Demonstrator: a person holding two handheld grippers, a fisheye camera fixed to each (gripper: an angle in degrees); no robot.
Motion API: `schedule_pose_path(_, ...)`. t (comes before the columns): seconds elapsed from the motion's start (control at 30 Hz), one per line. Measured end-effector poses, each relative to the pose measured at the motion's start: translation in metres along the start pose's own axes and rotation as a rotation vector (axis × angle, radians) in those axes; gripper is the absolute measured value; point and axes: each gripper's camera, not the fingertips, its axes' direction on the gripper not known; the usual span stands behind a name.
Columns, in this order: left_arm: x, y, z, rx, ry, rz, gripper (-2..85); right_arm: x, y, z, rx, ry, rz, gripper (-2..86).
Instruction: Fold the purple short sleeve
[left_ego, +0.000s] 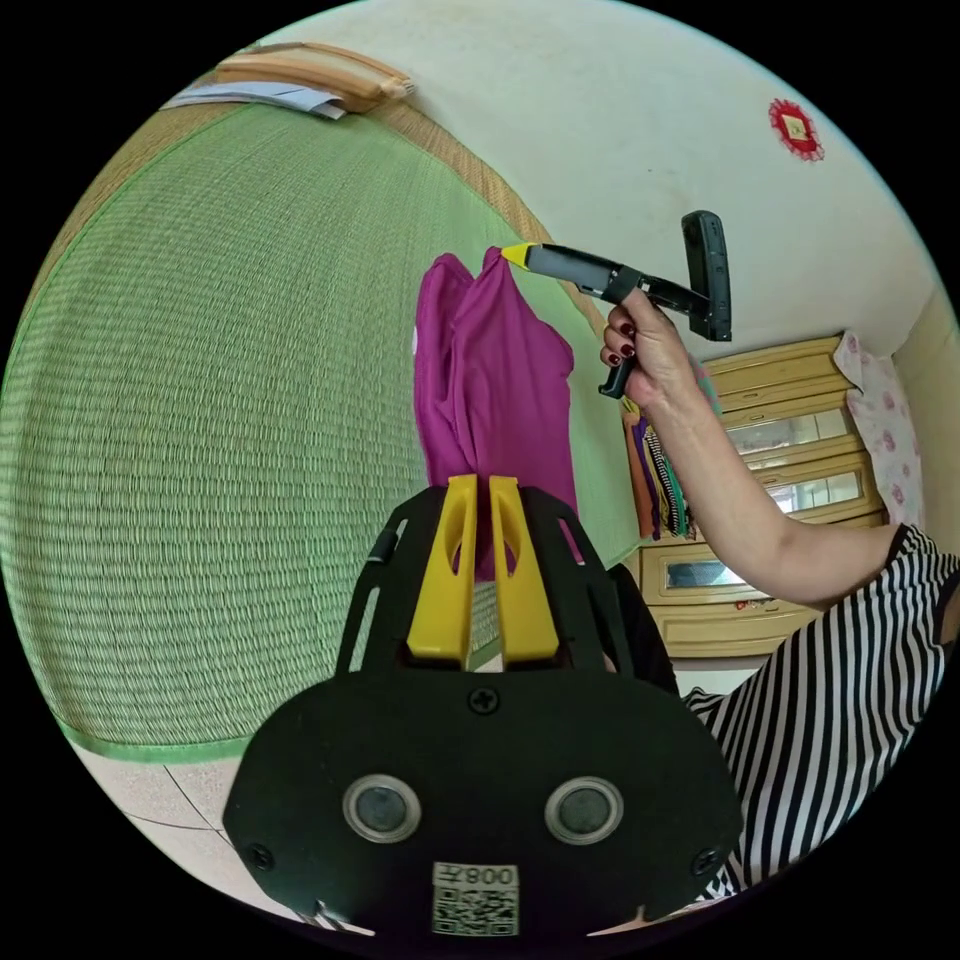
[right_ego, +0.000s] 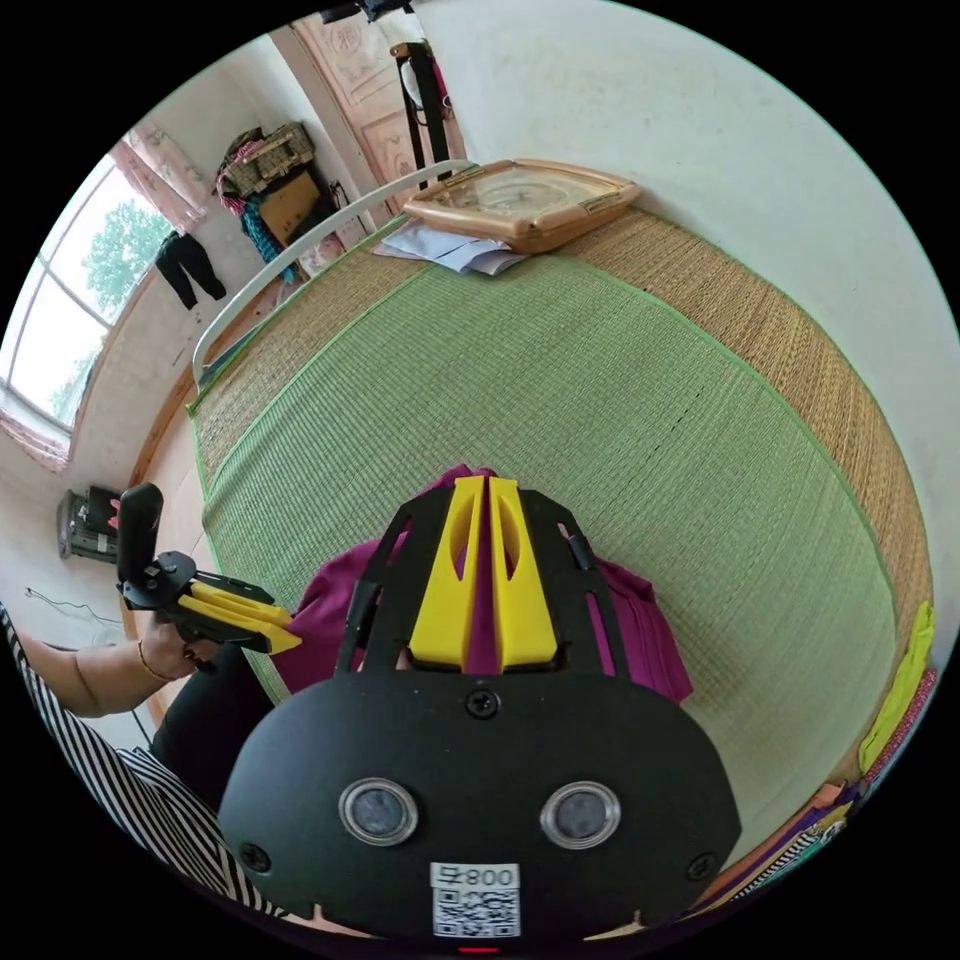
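The purple short sleeve (left_ego: 495, 370) hangs in the air above the green woven mat (left_ego: 220, 420), stretched between the two tools. In the left gripper view, the left tool (left_ego: 478, 490) has its yellow jaws nearly together with a fold of the purple cloth pinched between them. Farther off in that view, the right tool (left_ego: 515, 254) has the garment's other end caught at its yellow tip, which looks closed on the cloth, and a hand (left_ego: 645, 350) grips its handle; the cloth sags in folds between the two grips.

In the right gripper view, the right tool (right_ego: 485, 485) has its jaws pressed almost shut on the purple short sleeve (right_ego: 640, 620), which bunches beneath it above the mat (right_ego: 600, 400). The left tool (right_ego: 285, 640) shows at the side, its yellow jaws close together at the cloth's edge.

The mat covers a bed. At its far end lie a wooden-framed clock (right_ego: 520, 205) and some papers (right_ego: 450, 248). A striped garment (left_ego: 850, 680) covers the person's body, and a wooden cabinet (left_ego: 780, 480) stands against the wall.
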Motion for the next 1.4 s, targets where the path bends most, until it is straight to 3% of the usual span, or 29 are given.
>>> schedule_pose_path(0.27, -0.02, 0.005, 0.003, 0.006, 0.037, -0.062, 2.8, 0.013, -0.015, 0.046, -0.124, -0.035, 0.049, 1.0)
schedule_pose_path(0.67, -0.015, 0.016, 0.003, -0.051, -0.037, -0.04, 2.7, 0.037, 0.014, -0.011, 0.018, -0.167, 0.149, 0.2)
schedule_pose_path(0.93, -0.024, 0.017, 0.014, -0.085, -0.05, -0.065, 2.7, -0.026, 0.106, -0.007, -0.128, -0.238, 0.064, 0.4)
schedule_pose_path(1.07, -0.021, 0.019, 0.006, -0.035, -0.045, -0.04, 3.3, -0.033, 0.153, -0.002, -0.186, -0.248, 0.132, 1.0)
schedule_pose_path(1.2, -0.025, 0.023, 0.011, -0.054, -0.04, -0.047, 4.4, -0.041, 0.206, -0.032, -0.159, -0.19, 0.174, 3.3)
schedule_pose_path(1.4, -0.035, 0.023, 0.031, -0.089, -0.067, -0.058, 5.4, -0.095, 0.256, -0.032, -0.215, -0.066, 0.066, 5.8)
